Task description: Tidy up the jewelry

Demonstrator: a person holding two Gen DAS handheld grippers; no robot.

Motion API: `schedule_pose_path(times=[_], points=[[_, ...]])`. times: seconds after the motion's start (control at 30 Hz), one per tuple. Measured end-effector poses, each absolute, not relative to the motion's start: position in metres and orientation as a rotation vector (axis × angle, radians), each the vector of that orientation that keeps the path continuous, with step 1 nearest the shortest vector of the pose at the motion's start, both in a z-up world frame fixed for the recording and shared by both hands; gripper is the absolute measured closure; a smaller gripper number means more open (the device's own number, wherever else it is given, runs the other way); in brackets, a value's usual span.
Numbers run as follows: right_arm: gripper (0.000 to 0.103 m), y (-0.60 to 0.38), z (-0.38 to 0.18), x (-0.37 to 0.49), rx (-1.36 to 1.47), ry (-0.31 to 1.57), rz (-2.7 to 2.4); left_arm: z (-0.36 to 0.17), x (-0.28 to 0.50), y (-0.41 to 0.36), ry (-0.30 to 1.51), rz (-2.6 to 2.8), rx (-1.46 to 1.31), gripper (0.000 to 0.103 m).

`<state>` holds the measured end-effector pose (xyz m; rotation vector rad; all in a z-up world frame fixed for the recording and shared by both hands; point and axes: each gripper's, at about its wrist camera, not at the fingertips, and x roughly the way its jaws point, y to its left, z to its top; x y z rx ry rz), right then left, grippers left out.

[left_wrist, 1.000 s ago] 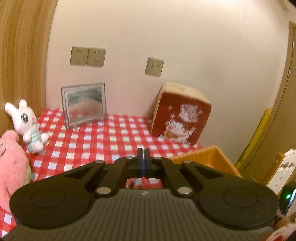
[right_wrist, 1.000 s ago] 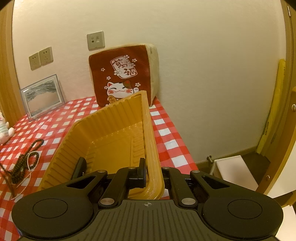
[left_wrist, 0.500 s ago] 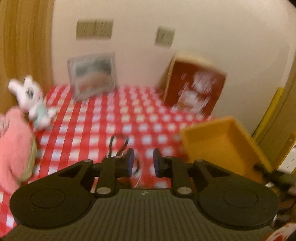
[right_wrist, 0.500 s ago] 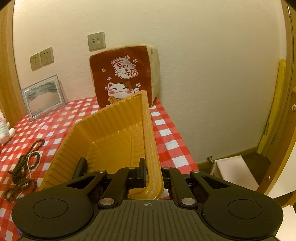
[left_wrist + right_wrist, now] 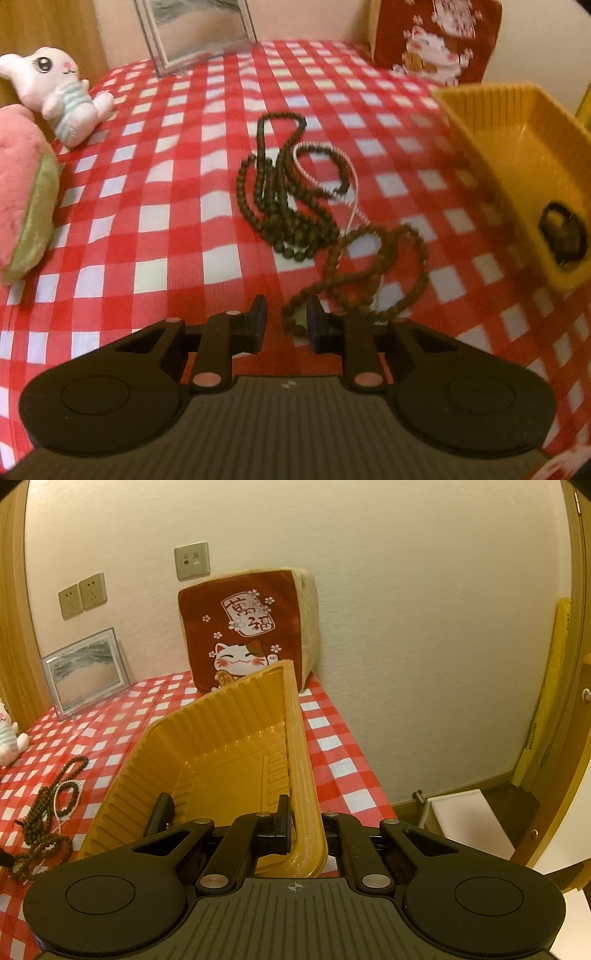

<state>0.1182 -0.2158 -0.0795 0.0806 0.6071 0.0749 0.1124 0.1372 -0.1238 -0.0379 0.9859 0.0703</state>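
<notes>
Prayer beads (image 5: 373, 273) lay between my left gripper's (image 5: 284, 319) spread fingers, untouched, my right gripper (image 5: 304, 821) pinched the yellow tray's (image 5: 221, 738) wall.

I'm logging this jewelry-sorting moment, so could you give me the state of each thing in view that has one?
left gripper: jaws open, brown bead strand's end between them, not pinched.
right gripper: jaws shut on yellow tray's rim.
yellow tray: tilted up, one dark item inside.
brown bead strand: lying looped on the tablecloth.
dark bead necklace: tangled heap on the tablecloth.
white chain: lying among the beads.
picture frame: upright against the wall.
</notes>
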Motion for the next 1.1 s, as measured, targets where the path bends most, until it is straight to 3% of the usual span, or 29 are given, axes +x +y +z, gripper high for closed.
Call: schedule_pose_path(times=[0.17, 0.3, 0.5, 1.1], points=[[0.098, -0.216, -0.079, 0.119, 0.084, 0.609, 0.071, -0.127, 0.12, 0.137, 0.954, 0.072, -0.034, 0.083], [0.098, -0.217, -0.08, 0.119, 0.086, 0.611, 0.069, -0.127, 0.123, 0.134, 0.961, 0.022, -0.003, 0.095], [0.098, -0.217, -0.08, 0.119, 0.086, 0.612, 0.069, -0.118, 0.119, 0.13, 0.954, 0.026, -0.023, 0.098], [0.098, -0.217, -0.079, 0.119, 0.088, 0.61, 0.078, 0.048, 0.107, 0.103, 0.565, -0.095, -0.118, 0.098]])
